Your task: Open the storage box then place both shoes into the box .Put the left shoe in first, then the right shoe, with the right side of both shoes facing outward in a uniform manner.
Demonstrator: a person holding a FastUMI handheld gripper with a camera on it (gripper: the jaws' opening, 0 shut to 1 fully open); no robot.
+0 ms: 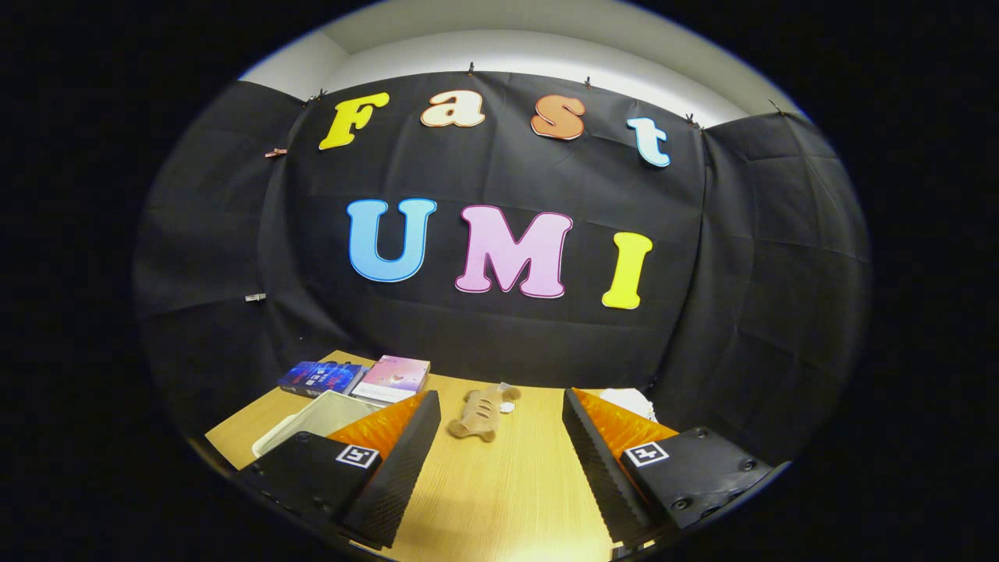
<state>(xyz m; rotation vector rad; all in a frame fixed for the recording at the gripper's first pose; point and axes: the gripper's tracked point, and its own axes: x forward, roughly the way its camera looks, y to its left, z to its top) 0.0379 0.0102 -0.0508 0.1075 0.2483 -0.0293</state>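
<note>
Lying beyond spread jaws — tan shoe [480,412] on table [499,484].

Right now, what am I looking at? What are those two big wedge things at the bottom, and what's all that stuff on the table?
The two wedges are the fingers of a gripper, a grabbing tool a person carries by hand. The camera rides on it and looks forward, so the picture bulges like a fishbowl. The fingers stand wide apart, holding nothing. Below them is a wooden table. Just beyond the fingers lies a tan shoe with something small and white beside it. Behind the left finger sits a pale tray or lid, and further back lie a blue box and a pink box. Something white peeks from behind the right finger; I can't tell what.
</note>
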